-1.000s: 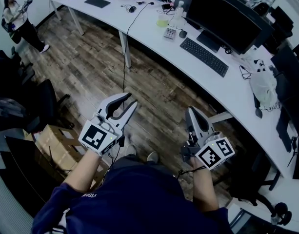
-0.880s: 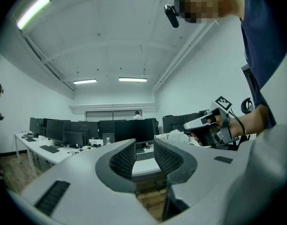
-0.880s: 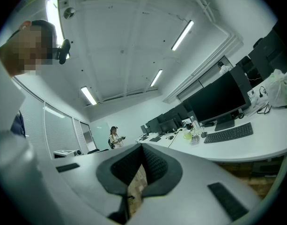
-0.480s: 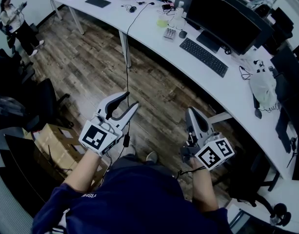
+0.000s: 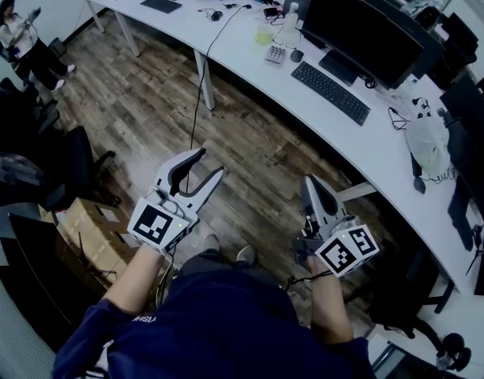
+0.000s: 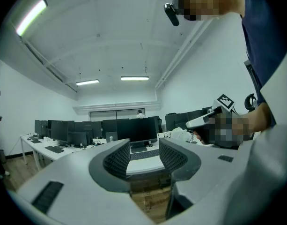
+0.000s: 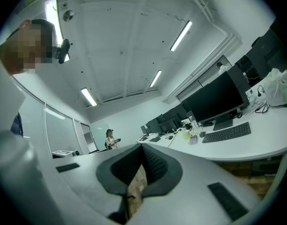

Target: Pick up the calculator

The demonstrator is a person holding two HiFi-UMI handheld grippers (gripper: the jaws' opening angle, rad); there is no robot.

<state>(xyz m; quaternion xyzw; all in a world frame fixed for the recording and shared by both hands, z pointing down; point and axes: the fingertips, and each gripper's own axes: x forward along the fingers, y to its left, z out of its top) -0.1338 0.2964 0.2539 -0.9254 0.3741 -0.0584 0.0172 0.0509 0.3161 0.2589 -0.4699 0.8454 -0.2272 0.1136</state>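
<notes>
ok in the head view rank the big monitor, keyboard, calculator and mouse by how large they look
1. big monitor
2. keyboard
3. calculator
4. mouse, only slightly smaller than the calculator
All sit on one desk, so nearness hardly skews this.

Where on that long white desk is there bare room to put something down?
Bare desk lies along the near edge between the keyboard and the white bag. Another free strip is left of the calculator, crossed only by a cable. Crowded: around the calculator, with green cup, bottle and mouse.
</notes>
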